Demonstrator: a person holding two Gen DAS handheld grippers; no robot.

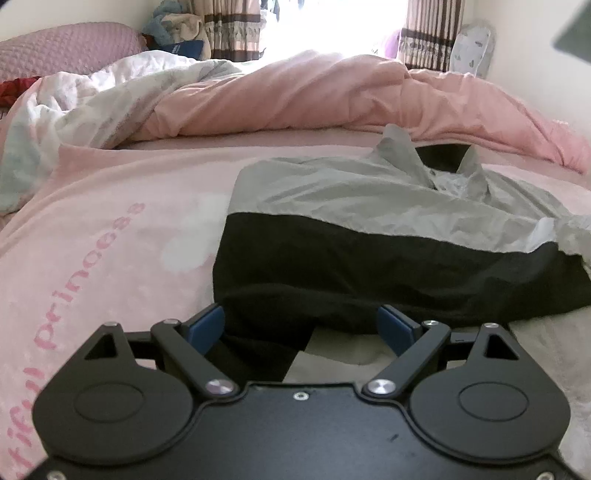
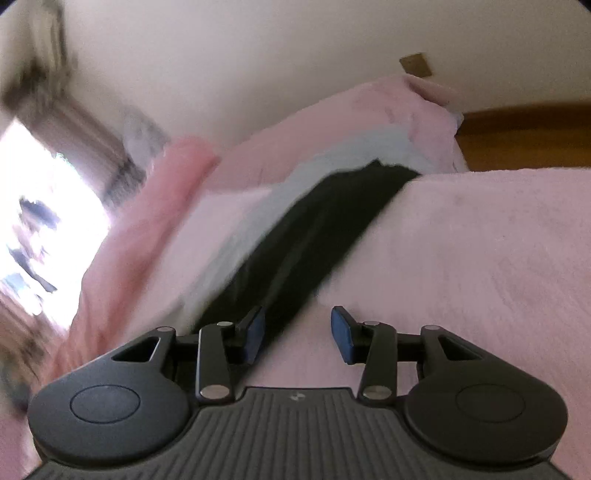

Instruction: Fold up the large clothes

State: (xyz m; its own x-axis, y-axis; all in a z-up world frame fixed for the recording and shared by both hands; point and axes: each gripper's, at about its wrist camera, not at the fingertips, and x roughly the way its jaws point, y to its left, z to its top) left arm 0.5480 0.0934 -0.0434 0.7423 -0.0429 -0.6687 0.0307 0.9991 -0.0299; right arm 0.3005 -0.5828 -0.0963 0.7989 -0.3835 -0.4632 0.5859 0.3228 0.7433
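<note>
A grey and black jacket (image 1: pixel 369 236) lies partly folded on the pink blanket (image 1: pixel 122 229) of the bed, collar toward the far side. My left gripper (image 1: pixel 301 325) is open, its blue pads just at the near black hem, holding nothing. In the blurred, tilted right wrist view the same jacket (image 2: pixel 295 236) runs away as a black and grey strip. My right gripper (image 2: pixel 297 328) is open and empty above the blanket (image 2: pixel 461 258), its left pad over the black edge.
A rumpled pink duvet (image 1: pixel 332 96) and a white quilt (image 1: pixel 110 96) are heaped along the far side of the bed. A purple pillow (image 1: pixel 66 48) lies at the far left. Curtains and a bright window (image 1: pixel 325 26) stand behind. A wooden floor (image 2: pixel 528 140) shows beyond the bed end.
</note>
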